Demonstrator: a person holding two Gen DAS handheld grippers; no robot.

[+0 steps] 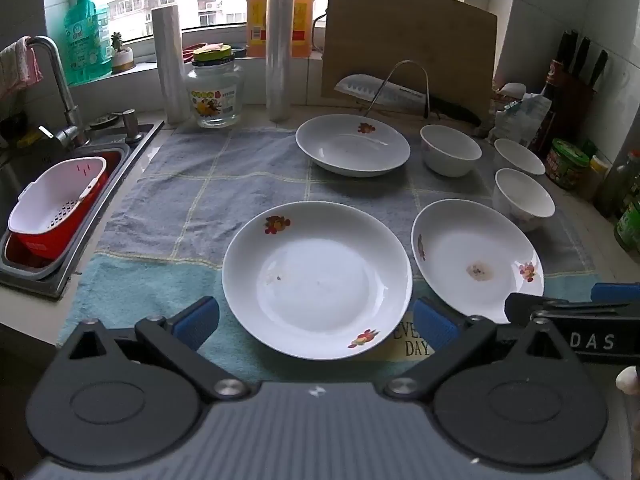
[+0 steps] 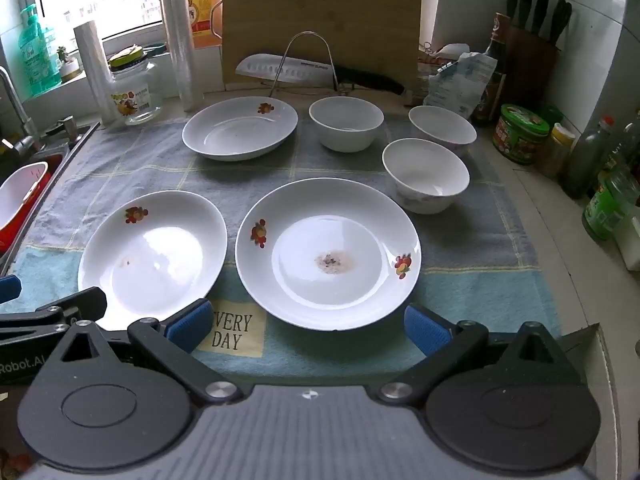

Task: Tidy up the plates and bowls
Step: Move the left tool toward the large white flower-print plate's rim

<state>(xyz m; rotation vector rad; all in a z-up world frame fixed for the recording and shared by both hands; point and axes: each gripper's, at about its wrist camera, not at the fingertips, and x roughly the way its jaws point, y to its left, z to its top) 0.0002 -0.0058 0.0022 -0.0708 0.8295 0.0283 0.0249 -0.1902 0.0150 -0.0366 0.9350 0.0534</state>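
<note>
On the checked towel (image 2: pixel 120 168) over the counter I count three white flower-print plates and three white bowls, all apart from one another. Near-left plate (image 1: pixel 318 280) sits just ahead of my left gripper (image 1: pixel 316 326), jaws spread wide, nothing between the blue pads. Near-right plate (image 2: pixel 328 254) holds a small brownish residue spot at its centre; my right gripper (image 2: pixel 308 326) hovers at its near rim, likewise spread and holding nothing. Far plate (image 2: pixel 240 128) looks clean. Bowls: one (image 2: pixel 346 124) beside the far plate, two more (image 2: pixel 442 126) (image 2: pixel 426 174) toward the right; all appear empty. Sink (image 1: pixel 72 216) at left contains a white colander (image 1: pixel 56 196) nested in a red basin (image 1: pixel 48 246). Glass jar (image 1: pixel 214 94) behind the towel looks empty.
</note>
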